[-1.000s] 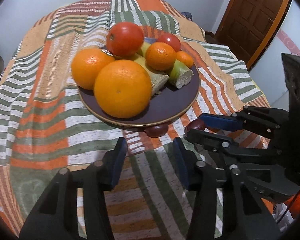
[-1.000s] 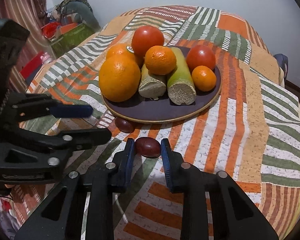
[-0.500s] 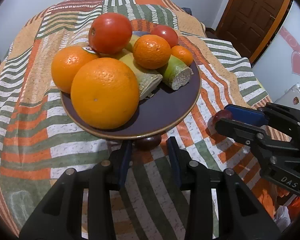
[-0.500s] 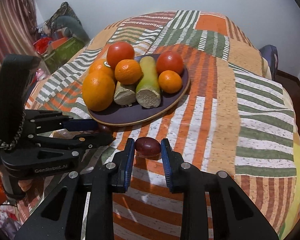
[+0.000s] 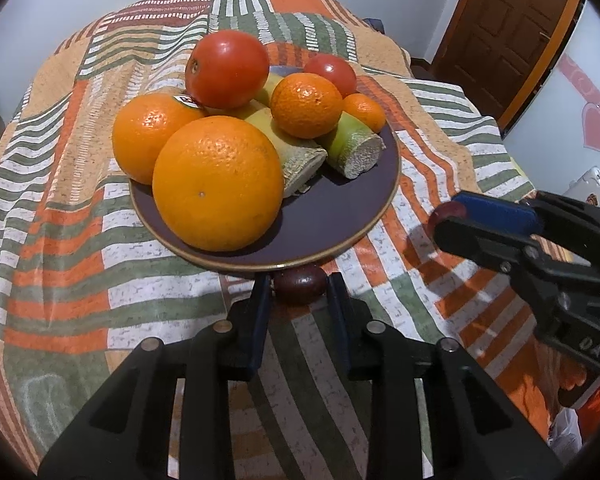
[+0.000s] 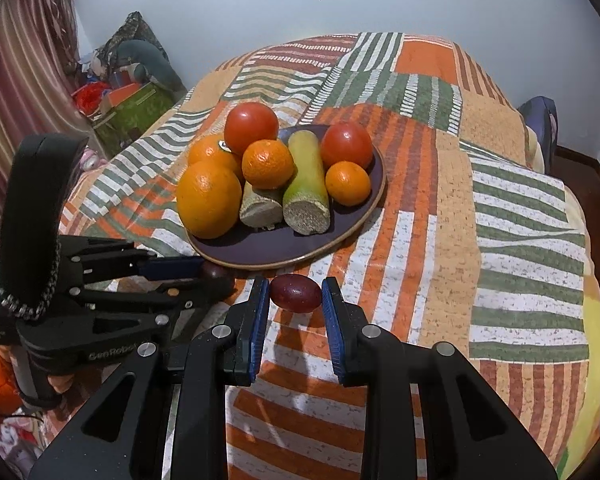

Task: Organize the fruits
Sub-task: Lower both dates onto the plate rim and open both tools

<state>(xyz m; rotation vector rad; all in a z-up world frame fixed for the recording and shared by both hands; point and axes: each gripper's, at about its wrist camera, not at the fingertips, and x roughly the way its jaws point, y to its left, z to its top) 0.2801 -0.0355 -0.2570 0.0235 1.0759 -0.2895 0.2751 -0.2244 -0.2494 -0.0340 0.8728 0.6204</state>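
Left wrist view: left gripper (image 5: 299,289) has its jaws closed in around a dark red fruit (image 5: 299,289) that sits on the striped cloth (image 5: 60,248) right at the near rim of the purple plate (image 5: 340,224); pads look to be touching it on both sides, but the plate rim hides the top of the fruit, so a firm grip is probable, not certain. The plate is crowded: big orange (image 5: 218,184) at the front, a second orange (image 5: 150,138) behind it, tomato (image 5: 227,69) stacked on top, cane pieces (image 5: 354,148), mandarins. Right gripper (image 5: 446,220) is off to the right, above the cloth, with a second dark fruit just showing at its tips. Right wrist view: right gripper (image 6: 295,294) is narrowed on its own dark red fruit (image 6: 295,294), held clear of the cloth, pads pressing both ends. Left gripper (image 6: 210,274) is low at the plate's near-left edge. Risks: lifting the left fruit straight up could clip the rim and tip the plate, rolling the stacked tomato and oranges; small smooth fruits could squirt out of the pads; the two tools are near each other and could collide. Open room: bare plate surface only at the near front and right; wide cloth to the right; cloth falls away at the edges.
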